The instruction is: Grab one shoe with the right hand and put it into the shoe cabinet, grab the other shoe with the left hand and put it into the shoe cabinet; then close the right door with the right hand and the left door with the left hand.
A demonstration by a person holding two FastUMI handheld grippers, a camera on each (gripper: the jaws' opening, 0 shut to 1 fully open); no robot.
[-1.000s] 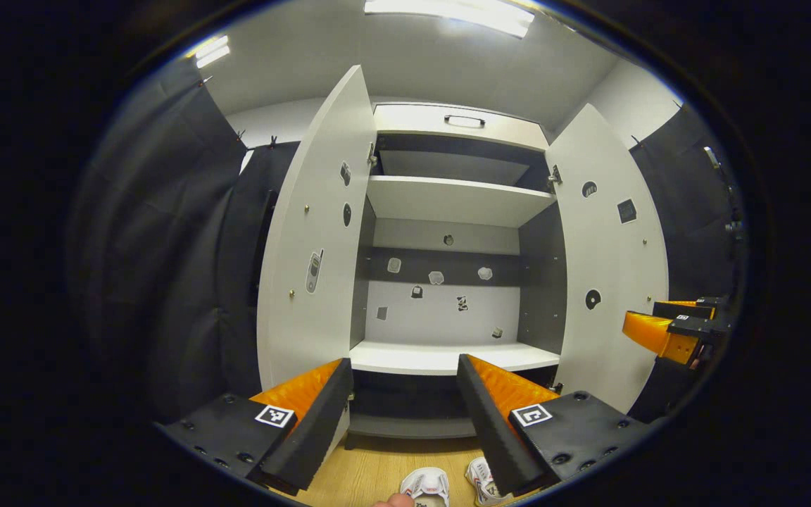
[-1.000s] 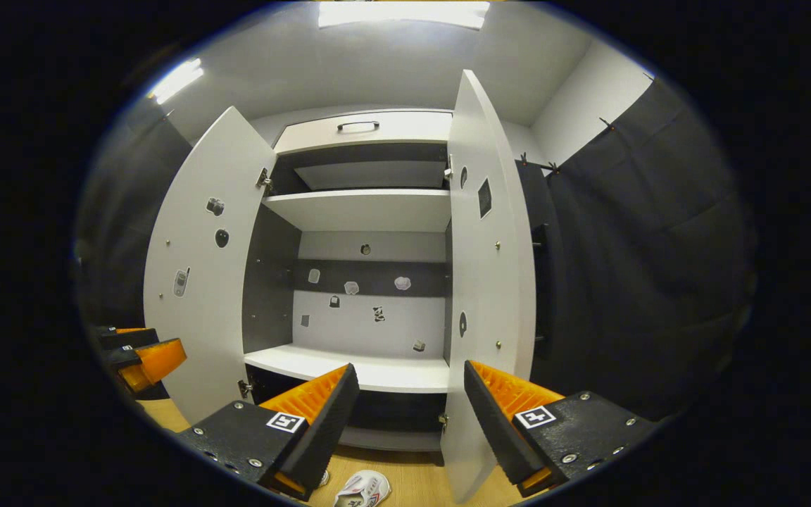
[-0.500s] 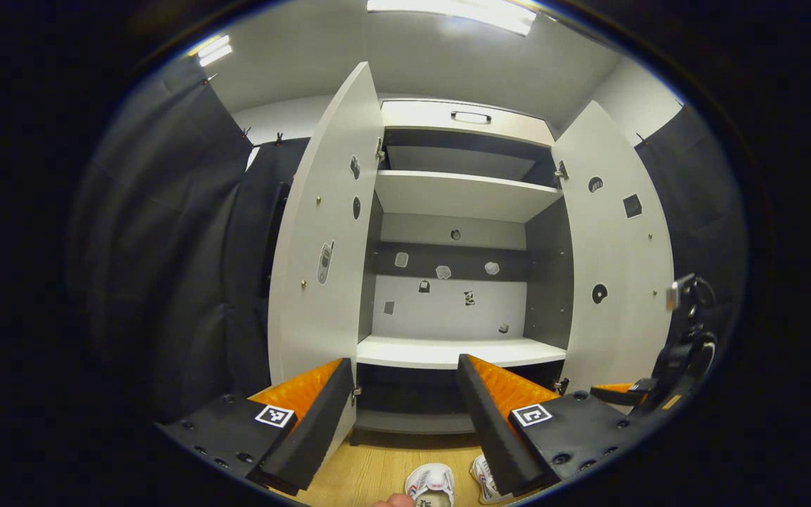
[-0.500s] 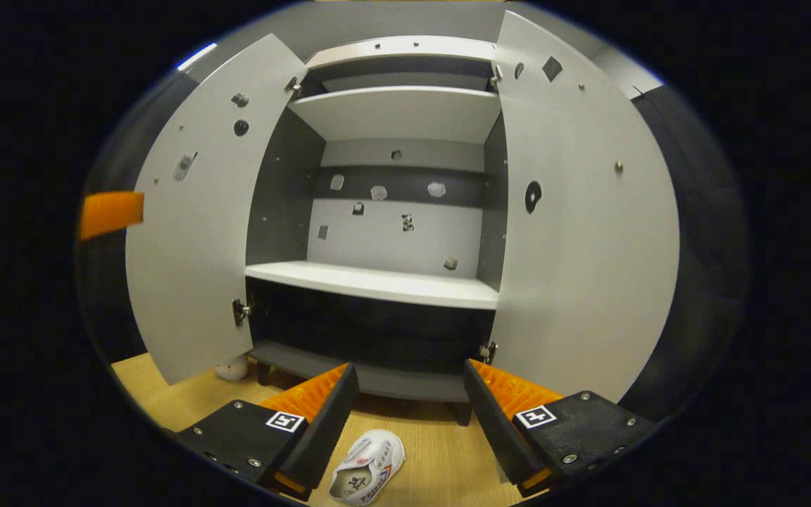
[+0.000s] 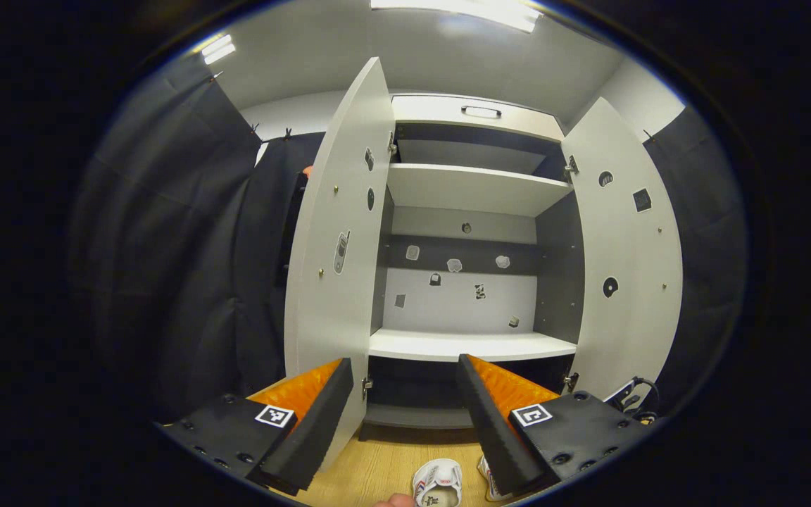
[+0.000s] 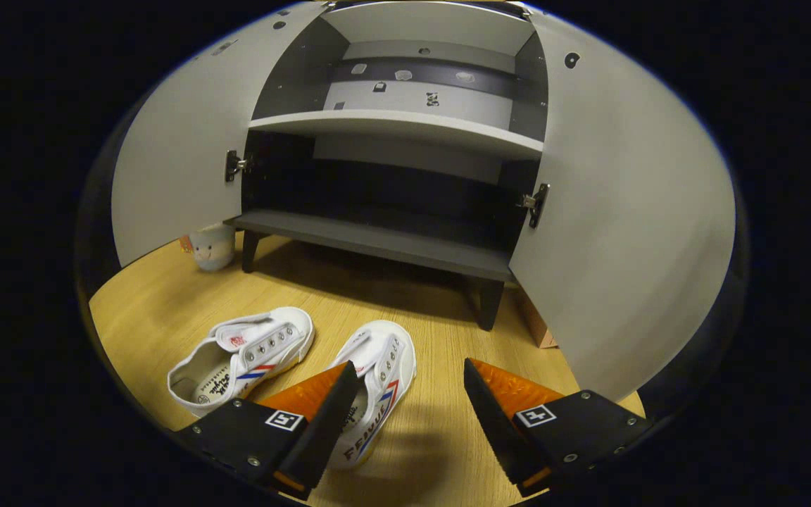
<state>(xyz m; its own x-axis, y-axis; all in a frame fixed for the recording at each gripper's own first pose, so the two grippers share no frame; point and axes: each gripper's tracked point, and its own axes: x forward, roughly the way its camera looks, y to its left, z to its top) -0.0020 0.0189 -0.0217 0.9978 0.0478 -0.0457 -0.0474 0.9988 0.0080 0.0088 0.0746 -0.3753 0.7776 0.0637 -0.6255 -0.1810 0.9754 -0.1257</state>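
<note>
Two white canvas shoes lie on the wooden floor before the open shoe cabinet [image 6: 377, 243]. In the right gripper view the nearer shoe [image 6: 381, 384] lies just under my right gripper [image 6: 411, 386], partly behind its left finger; the other shoe [image 6: 243, 355] lies to its left. The right gripper is open and hangs above the floor, holding nothing. In the left gripper view my left gripper [image 5: 405, 380] stands open and empty, facing the cabinet [image 5: 472, 345], with a shoe [image 5: 437, 482] low between its fingers. Both doors, left [image 5: 338, 232] and right [image 5: 627, 253], stand wide open.
A small pale cup-like object [image 6: 212, 246] sits on the floor by the cabinet's left leg. A brownish block [image 6: 536, 327] shows under the right door [image 6: 624, 211]. Dark cloth walls flank the cabinet. A fingertip [image 5: 395, 501] shows at the bottom edge of the left gripper view.
My right gripper has tipped down from facing the shelves toward the floor and the shoes. The left gripper has shifted only slightly; the right gripper has dropped out of its sight.
</note>
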